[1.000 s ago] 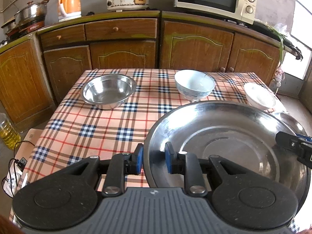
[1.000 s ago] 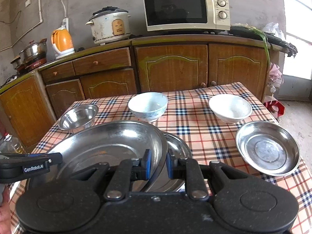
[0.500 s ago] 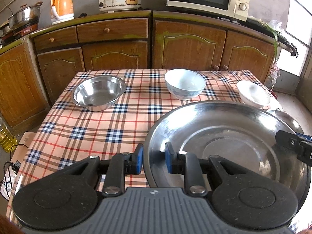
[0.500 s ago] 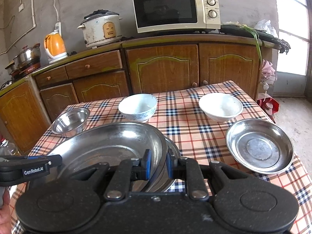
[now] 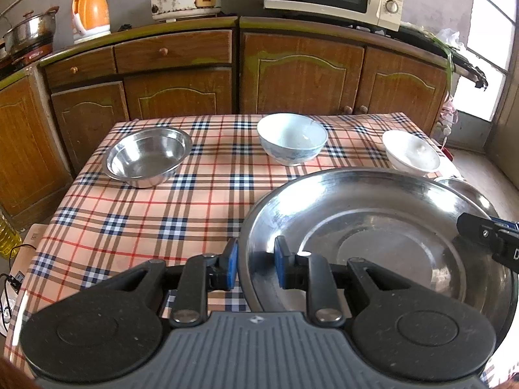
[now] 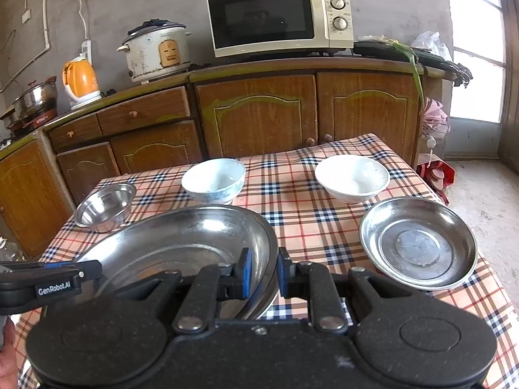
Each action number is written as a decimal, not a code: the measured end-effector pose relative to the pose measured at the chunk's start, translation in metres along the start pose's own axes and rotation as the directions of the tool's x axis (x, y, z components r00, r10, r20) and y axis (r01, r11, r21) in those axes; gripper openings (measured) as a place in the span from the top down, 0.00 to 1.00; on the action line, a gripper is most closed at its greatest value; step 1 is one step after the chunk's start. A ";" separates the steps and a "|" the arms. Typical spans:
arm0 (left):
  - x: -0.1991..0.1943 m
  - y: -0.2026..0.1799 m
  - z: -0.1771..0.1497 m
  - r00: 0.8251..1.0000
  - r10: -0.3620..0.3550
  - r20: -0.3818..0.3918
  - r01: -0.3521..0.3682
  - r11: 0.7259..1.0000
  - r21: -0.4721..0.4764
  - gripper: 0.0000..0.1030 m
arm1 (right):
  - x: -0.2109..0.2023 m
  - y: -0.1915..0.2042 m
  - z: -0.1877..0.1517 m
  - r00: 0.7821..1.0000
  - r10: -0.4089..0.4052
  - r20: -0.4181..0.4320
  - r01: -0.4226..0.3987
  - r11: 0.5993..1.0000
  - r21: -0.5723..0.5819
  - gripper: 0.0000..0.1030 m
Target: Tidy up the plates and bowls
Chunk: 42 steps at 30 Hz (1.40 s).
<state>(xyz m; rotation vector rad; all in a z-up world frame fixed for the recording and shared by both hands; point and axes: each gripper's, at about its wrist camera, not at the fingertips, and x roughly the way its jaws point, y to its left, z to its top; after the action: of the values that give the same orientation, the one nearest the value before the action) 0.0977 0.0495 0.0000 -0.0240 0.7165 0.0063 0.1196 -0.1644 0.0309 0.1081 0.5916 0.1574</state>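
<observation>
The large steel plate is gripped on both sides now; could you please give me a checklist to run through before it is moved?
1. Left tool clamped on the large steel plate rim: ok.
2. Right tool clamped on the opposite rim: ok.
3. Plate level: not ok, tilted in the right wrist view.
4. Clear of the second plate beneath it: cannot tell.
5. Small steel plate free to receive a stack: ok.
6. Blue-patterned bowl, white bowl and steel bowl stand clear: ok.

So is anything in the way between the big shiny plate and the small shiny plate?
Nothing visible. The big steel plate, gripped at both rims, is beside the smaller steel plate, with only bare checked tablecloth between them.
</observation>
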 end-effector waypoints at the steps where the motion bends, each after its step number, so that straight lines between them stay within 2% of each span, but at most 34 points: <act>1: 0.000 -0.001 0.000 1.000 -0.002 -0.001 0.002 1.000 0.002 0.78 | 0.000 -0.001 0.000 1.000 -0.002 -0.001 0.002 1.000 0.002 0.79; 21: 0.017 -0.016 0.000 0.999 -0.033 -0.017 0.034 0.999 0.029 0.78 | 0.012 -0.019 -0.002 0.999 -0.040 -0.024 0.041 0.999 0.010 0.79; 42: 0.032 -0.017 0.004 1.000 -0.004 -0.025 0.004 0.999 0.034 0.77 | 0.035 -0.023 0.003 0.999 -0.015 -0.039 0.016 1.000 0.007 0.79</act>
<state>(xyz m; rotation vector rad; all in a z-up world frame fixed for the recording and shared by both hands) 0.1251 0.0328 -0.0176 0.0070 0.7415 -0.0100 0.1528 -0.1807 0.0113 0.1080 0.6314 0.1425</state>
